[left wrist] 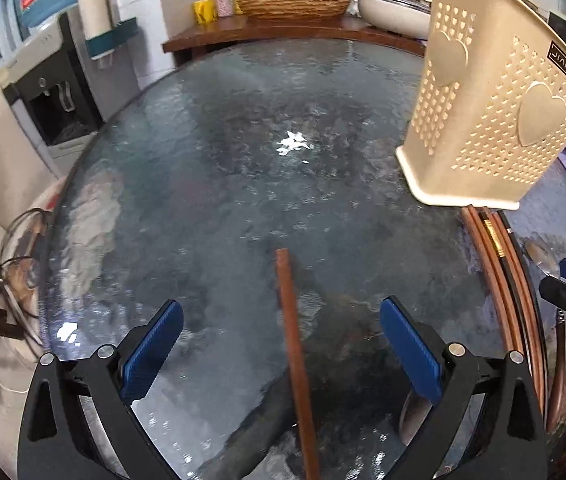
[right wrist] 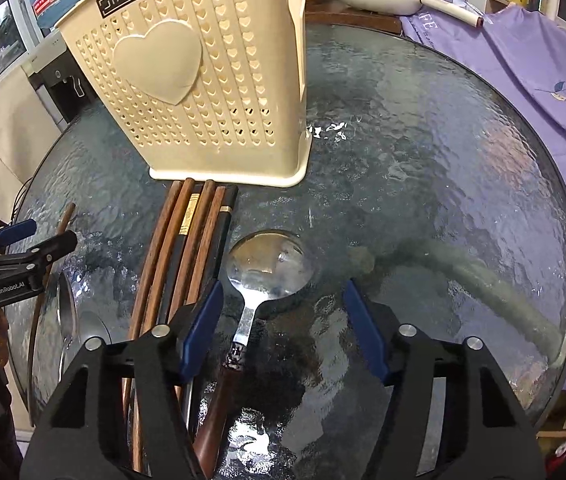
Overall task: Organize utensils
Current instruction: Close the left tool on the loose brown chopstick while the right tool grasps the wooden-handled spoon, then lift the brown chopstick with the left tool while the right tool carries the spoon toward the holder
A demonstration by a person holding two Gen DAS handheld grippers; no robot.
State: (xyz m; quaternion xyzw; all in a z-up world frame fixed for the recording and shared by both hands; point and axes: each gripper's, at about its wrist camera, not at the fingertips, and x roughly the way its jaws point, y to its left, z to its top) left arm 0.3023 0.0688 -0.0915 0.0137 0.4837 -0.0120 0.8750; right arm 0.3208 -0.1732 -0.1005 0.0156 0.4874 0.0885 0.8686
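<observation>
Tongs: left tongs (left wrist: 281,354) wide open, empty, straddling lone chopstick (left wrist: 295,352) flat on glass desk (left wrist: 203,184). Right tongs (right wrist: 283,328) wide open, empty, over spoon (right wrist: 267,268). Chopstick bundle (right wrist: 187,248) lies beside spoon, tips touching base of upright holder (right wrist: 203,80).

We list: a cream utensil holder (right wrist: 203,80) pierced with rows of heart-shaped holes, with raised hearts and a black label at upper left; reddish-brown and black chopsticks (right wrist: 187,248), one gold-banded; a silver spoon (right wrist: 267,268) with a dark brown handle; a grey-blue rippled glass table (right wrist: 423,168); a lilac cloth (right wrist: 543,80) with pink flowers, at right.
</observation>
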